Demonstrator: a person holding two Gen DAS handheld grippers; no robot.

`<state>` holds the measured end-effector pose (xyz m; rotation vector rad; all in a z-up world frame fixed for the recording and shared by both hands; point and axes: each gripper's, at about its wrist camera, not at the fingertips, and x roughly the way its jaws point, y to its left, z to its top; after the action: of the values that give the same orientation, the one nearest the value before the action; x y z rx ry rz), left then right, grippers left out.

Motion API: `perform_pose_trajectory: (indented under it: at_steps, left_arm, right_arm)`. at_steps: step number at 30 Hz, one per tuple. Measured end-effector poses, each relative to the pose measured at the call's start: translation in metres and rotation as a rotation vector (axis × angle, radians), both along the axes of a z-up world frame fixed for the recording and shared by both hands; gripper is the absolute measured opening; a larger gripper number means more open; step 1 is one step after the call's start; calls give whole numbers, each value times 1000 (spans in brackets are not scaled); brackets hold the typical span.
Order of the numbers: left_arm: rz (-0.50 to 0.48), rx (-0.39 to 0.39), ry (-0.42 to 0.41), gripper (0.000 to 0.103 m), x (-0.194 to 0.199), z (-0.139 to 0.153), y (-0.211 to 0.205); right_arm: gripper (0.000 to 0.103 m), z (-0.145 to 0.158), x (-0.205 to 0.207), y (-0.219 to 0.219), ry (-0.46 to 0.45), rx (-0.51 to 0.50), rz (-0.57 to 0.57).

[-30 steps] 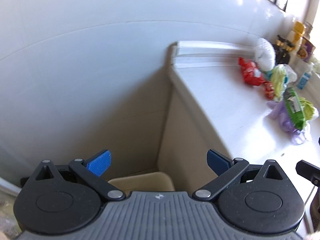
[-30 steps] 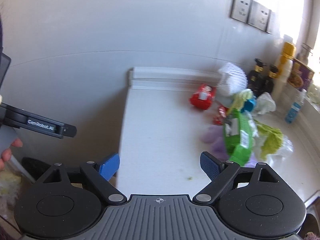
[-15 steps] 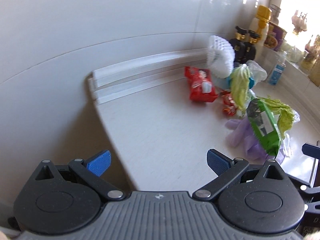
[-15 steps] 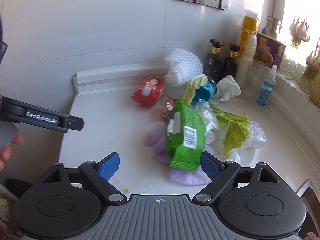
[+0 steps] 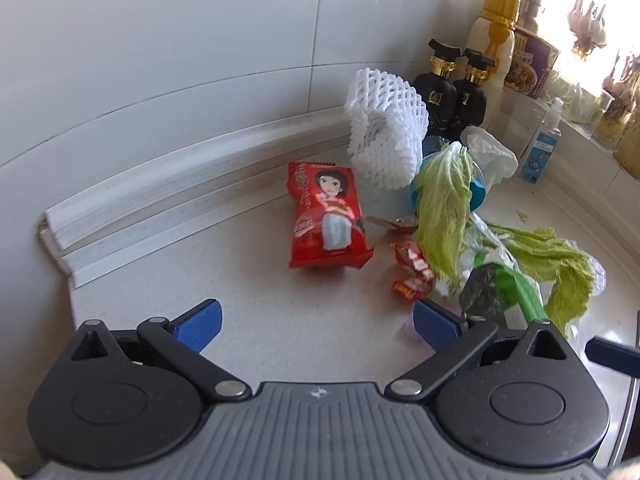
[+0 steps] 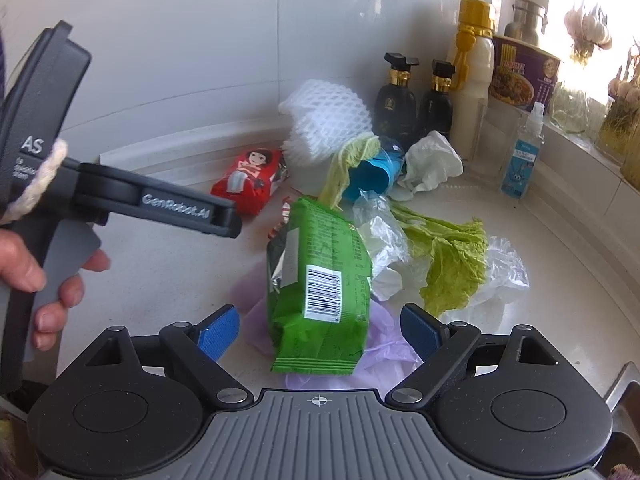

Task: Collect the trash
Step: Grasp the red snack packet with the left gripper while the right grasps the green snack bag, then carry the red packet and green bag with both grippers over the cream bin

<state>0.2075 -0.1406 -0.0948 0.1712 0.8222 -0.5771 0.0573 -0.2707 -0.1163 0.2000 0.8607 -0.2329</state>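
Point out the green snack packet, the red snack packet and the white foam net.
green snack packet (image 6: 320,280), right wrist view, barcode face
red snack packet (image 5: 326,220), left wrist view, printed front
white foam net (image 5: 384,128), left wrist view, mesh side

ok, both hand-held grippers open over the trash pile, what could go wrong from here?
1. The green snack bag lies on a purple glove; closing the right hand-held gripper may snag both.
2. Cabbage leaves tangle with clear plastic and could drag along.
3. Dark bottles stand just behind the pile; a sweep might topple them.

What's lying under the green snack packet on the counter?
A crumpled purple plastic bag shows beneath the green snack packet, sticking out at its left, right and near end. Anything else beneath the packet is hidden.
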Motion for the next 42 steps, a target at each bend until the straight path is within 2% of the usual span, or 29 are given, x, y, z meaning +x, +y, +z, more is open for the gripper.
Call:
perform_pose_trajectory:
  at_steps: [8, 16, 18, 22, 26, 42]
  left_arm:
    - [10, -60, -31, 94, 17, -5, -22]
    - [23, -86, -48, 75, 24, -12, -31]
    - [30, -88, -48, 69, 24, -13, -31]
    - [41, -106, -43, 56, 25, -14, -28]
    - [48, -106, -53, 47, 24, -12, -26]
    - [69, -122, -56, 45, 5, 9, -4]
  right_arm:
    - [90, -8, 6, -9, -8, 28, -8]
    - [87, -11, 8, -15, -13, 59, -16]
    - [83, -12, 8, -16, -10, 70, -16]
    - [60, -15, 9, -17, 5, 93, -17]
    - [55, -14, 8, -18, -4, 106, -18]
    - [55, 13, -1, -11, -37, 86, -18]
